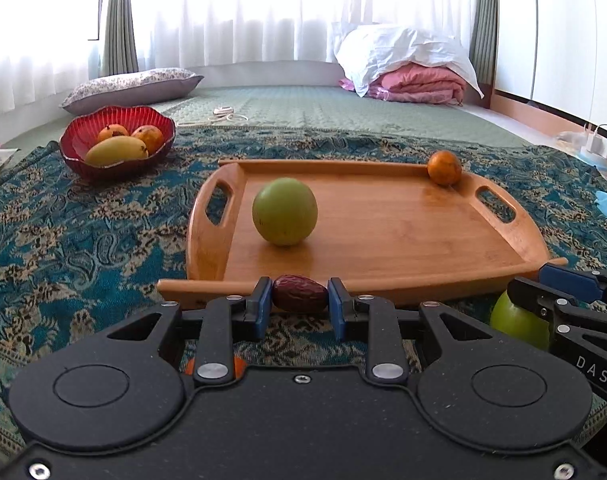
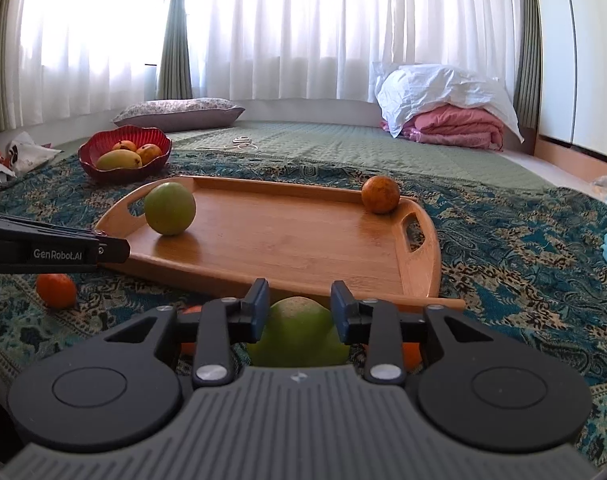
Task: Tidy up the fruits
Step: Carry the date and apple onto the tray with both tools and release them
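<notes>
My left gripper (image 1: pixel 300 300) is shut on a dark red date (image 1: pixel 300 299), held just in front of the near rim of the wooden tray (image 1: pixel 403 240). On the tray lie a green apple (image 1: pixel 284 211) at the left and an orange (image 1: pixel 444 167) in the far right corner. My right gripper (image 2: pixel 299 310) is shut on a second green apple (image 2: pixel 299 336), low over the patterned cloth by the tray's (image 2: pixel 283 240) near edge. That apple also shows in the left wrist view (image 1: pixel 517 318).
A red bowl (image 1: pixel 115 144) with a mango and two orange fruits stands at the far left. A loose orange (image 2: pixel 56 290) lies on the cloth left of the tray; more orange fruit shows beneath the grippers. Pillow, folded bedding and a cable lie behind.
</notes>
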{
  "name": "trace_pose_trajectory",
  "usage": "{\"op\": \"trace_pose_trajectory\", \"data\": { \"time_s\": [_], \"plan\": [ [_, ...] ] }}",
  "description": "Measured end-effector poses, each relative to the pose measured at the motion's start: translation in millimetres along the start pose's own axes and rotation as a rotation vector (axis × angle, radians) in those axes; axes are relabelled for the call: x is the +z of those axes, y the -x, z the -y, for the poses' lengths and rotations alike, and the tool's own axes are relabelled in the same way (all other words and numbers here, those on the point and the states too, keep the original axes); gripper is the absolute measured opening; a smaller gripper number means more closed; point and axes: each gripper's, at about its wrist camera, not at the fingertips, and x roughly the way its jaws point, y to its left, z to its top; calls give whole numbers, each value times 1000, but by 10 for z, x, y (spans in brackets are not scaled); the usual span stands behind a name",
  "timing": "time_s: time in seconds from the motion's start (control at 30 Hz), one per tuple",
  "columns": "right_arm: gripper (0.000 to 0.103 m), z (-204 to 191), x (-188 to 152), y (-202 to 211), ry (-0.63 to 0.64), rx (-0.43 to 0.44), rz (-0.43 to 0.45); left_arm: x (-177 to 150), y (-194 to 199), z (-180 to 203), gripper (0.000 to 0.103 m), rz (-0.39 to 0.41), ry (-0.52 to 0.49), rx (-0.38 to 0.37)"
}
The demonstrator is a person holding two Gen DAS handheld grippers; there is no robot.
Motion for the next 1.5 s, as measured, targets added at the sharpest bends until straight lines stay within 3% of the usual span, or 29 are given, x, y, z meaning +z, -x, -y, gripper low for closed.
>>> {"op": "trace_pose_trajectory", "data": {
  "time_s": [0.13,0.43,0.67,0.87,1.17,1.5],
  "plan": [
    [61,-54,-51,51,40,-15,-3,-41,6,1,28,-8,-6,-4],
    [68,103,-145,39,-25,-25,-55,-60,3,-1,28,-13,3,-13],
    [68,56,-239,-6,8,-9,-114,-70,-17,17,28,-19,-4,-18],
    [55,18,-238,-90,11,-41,-111,-54,-33,31,28,-15,-8,-19],
    [55,122,-146,-50,-108,-15,-65,33,-53,9,28,5,-8,-9],
    [55,195,193,-144,-110,-18,6,260,-176,-57,28,15,8,-4]
  ]
}}
